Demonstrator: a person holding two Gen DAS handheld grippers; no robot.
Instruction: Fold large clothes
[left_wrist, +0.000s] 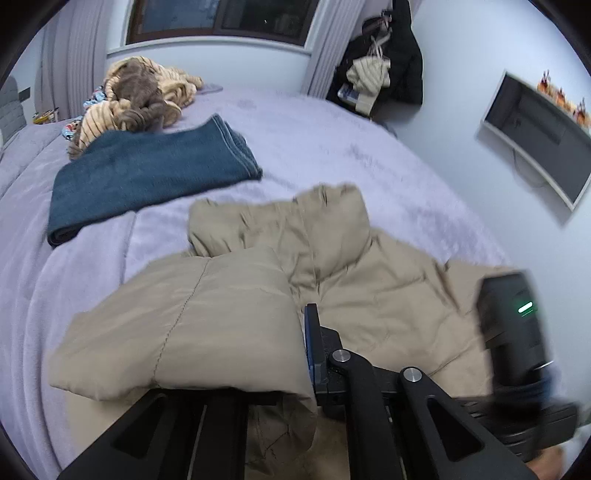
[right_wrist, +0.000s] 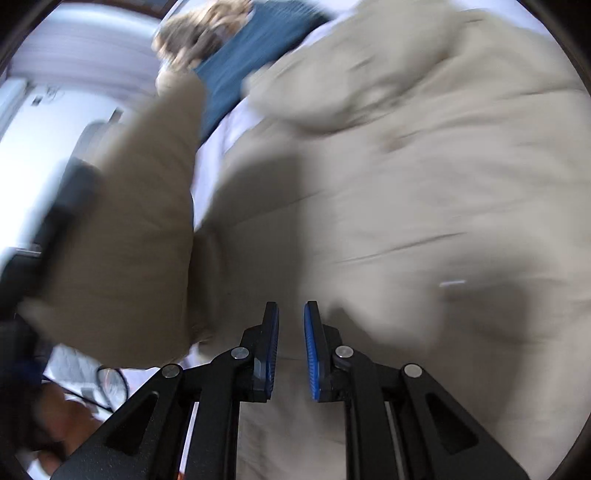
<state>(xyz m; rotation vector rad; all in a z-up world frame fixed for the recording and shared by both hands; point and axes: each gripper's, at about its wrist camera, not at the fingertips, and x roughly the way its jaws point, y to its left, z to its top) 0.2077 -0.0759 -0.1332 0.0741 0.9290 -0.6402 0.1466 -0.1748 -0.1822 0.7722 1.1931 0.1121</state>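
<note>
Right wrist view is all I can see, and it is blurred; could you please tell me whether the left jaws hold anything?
Observer: Yes. The left gripper is shut on a puffy sleeve of the beige jacket, which drapes over one of its fingers.
Operator: Thank you. Does the dark blue cloth touch the jacket?
Observer: No. The folded blue blanket lies apart from it on the bed, with bare cover between them.
Operator: Is anything beyond the blanket?
Observer: A pile of striped plush things, under the window.
</note>
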